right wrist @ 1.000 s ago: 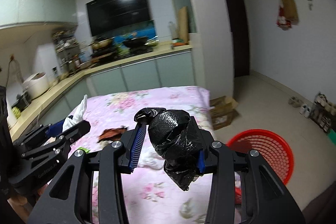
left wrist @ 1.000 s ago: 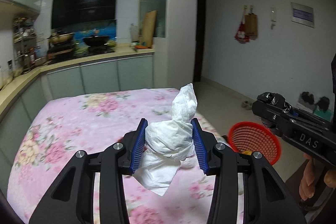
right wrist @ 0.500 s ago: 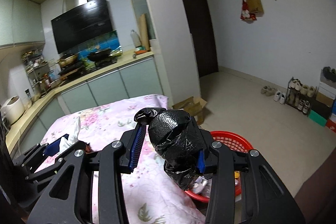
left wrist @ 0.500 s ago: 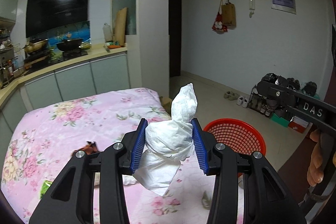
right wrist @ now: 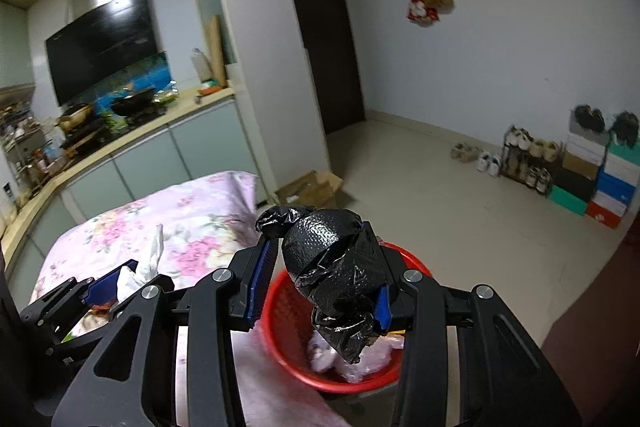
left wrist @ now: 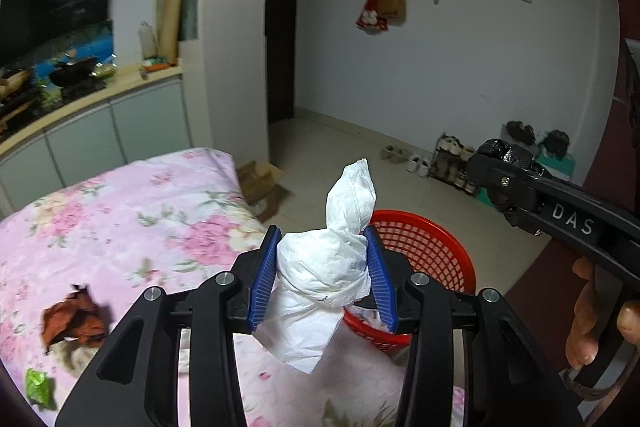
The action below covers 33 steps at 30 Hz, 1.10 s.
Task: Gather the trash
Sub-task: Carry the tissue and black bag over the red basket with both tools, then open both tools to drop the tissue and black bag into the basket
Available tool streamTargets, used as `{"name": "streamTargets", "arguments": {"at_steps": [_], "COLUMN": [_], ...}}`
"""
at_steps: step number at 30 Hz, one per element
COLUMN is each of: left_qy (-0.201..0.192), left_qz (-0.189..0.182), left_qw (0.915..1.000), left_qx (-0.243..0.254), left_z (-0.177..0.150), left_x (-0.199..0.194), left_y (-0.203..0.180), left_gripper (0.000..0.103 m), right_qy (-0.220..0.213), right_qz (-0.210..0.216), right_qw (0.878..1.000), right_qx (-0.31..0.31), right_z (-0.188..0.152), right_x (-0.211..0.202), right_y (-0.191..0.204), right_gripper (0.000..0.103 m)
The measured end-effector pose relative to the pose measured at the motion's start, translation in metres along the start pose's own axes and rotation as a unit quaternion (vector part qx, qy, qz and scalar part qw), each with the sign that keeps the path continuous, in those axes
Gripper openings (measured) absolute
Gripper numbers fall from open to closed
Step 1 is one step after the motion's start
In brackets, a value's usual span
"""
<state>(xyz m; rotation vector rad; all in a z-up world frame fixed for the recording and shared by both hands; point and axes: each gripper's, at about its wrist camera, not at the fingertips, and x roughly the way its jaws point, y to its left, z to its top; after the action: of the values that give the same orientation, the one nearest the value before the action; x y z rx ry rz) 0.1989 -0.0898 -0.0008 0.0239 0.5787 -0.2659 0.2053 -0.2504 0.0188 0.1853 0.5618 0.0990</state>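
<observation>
The left tongs [left wrist: 322, 277] are clamped on a white tissue wad [left wrist: 324, 275], now out past the tabletop [left wrist: 120, 211] edge with the red basket [left wrist: 436, 247] just behind it; a second ago they were over the floral cloth. A brown scrap [left wrist: 76, 323] and a green scrap [left wrist: 38, 387] remain on the tabletop. The right tongs [right wrist: 320, 291] pinch a black bag [right wrist: 336, 275] and have swung over the basket [right wrist: 288, 311], which already holds trash. Both loads look ready to drop, the black one first.

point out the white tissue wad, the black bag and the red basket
white tissue wad [left wrist: 322, 267], left wrist view, its crumpled middle
black bag [right wrist: 336, 267], right wrist view, its bulging middle
red basket [left wrist: 424, 241], left wrist view, inner mesh wall
</observation>
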Motion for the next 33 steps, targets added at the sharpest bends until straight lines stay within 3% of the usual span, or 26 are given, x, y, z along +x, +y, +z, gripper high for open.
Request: {"name": "streamTargets", "arguments": {"at_steps": [6, 13, 21, 22, 26, 29, 31, 33], "left_qy": [0.036, 0.082, 0.108, 0.112, 0.122, 0.125, 0.121, 0.114], "left_qz": [-0.044, -0.078, -0.084, -0.083, -0.080, -0.080, -0.077, -0.073], "left_qw": [0.9983, 0.9935, 0.9906, 0.9902, 0.9892, 0.9889, 0.9896, 0.9907], "left_qx": [-0.008, -0.014, -0.008, -0.008, -0.008, -0.009, -0.010, -0.012], "left_z": [-0.004, -0.007, -0.012, -0.014, -0.017, -0.017, -0.017, -0.017], "left_x": [0.040, 0.085, 0.113, 0.117, 0.123, 0.125, 0.123, 0.120], "left_y": [-0.009, -0.022, -0.035, -0.036, -0.039, -0.041, -0.041, -0.040], "left_gripper": [0.041, 0.041, 0.041, 0.041, 0.042, 0.049, 0.064, 0.072], "right_qy": [0.028, 0.071, 0.102, 0.105, 0.110, 0.114, 0.113, 0.108], "right_qz": [-0.019, -0.009, -0.010, -0.010, -0.004, 0.004, 0.004, 0.003], "right_qw": [0.999, 0.996, 0.990, 0.989, 0.985, 0.984, 0.983, 0.984], "right_qx": [0.025, 0.062, 0.099, 0.103, 0.131, 0.138, 0.142, 0.144], "right_z": [-0.007, -0.014, -0.018, -0.019, -0.024, -0.024, -0.022, -0.021], "right_x": [0.023, 0.053, 0.076, 0.078, 0.084, 0.085, 0.083, 0.078], "right_y": [-0.020, -0.038, -0.057, -0.059, -0.064, -0.065, -0.069, -0.071], "right_gripper": [0.040, 0.040, 0.042, 0.043, 0.069, 0.070, 0.072, 0.072]}}
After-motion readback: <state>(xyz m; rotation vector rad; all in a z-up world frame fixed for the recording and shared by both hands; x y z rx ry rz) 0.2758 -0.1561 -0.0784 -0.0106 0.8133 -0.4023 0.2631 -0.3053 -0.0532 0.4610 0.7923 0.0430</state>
